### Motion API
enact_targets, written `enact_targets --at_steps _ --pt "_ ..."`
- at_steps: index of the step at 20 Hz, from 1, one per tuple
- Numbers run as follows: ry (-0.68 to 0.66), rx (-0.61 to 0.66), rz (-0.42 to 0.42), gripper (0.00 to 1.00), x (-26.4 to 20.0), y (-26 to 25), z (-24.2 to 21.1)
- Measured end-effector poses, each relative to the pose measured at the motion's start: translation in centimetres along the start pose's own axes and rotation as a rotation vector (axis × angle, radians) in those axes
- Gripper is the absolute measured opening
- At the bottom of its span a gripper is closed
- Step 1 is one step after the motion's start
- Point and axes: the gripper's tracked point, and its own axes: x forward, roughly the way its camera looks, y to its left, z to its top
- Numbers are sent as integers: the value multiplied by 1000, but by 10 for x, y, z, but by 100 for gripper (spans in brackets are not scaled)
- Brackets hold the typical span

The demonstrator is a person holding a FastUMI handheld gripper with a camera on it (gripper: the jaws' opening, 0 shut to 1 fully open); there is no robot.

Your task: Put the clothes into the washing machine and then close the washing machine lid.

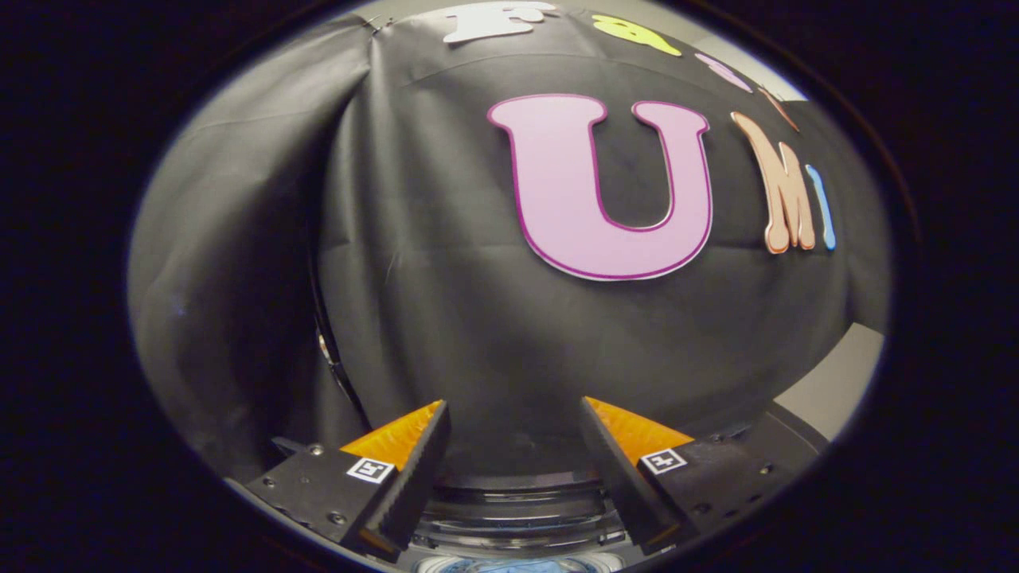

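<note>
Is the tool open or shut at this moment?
Open. The tool has a wide gap between its fingers, with nothing held.

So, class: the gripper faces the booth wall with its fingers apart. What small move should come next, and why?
Probably tilt the gripper downward. Its fingers are open with nothing between them, aimed at the black cloth wall, while the washing machine's round opening sits low beneath the fingers, so the work lies below where it points.

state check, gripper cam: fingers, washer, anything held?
gripper: fingers open, nothing between them, aimed at the booth wall.
washer: its rim shows low between the fingers; lid state cannot be told.
cloth wall: hanging, creased, just beyond the fingers.
</note>
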Motion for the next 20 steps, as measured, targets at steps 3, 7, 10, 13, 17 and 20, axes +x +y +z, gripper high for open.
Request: enact_targets --at_steps 3,7,10,13,17,20 --pt "-15 5 -32 97 1 -3 -7" --pt "7 -2 -94 97 -5 -8 -10" --pt "35 -10 -100 98 -9 -8 -13" --pt "35 -11 -88 98 -17 -8 -14" --pt "14 -12 -79 98 -28 -8 -14" --pt "23 -15 -78 98 -36 -8 -16"
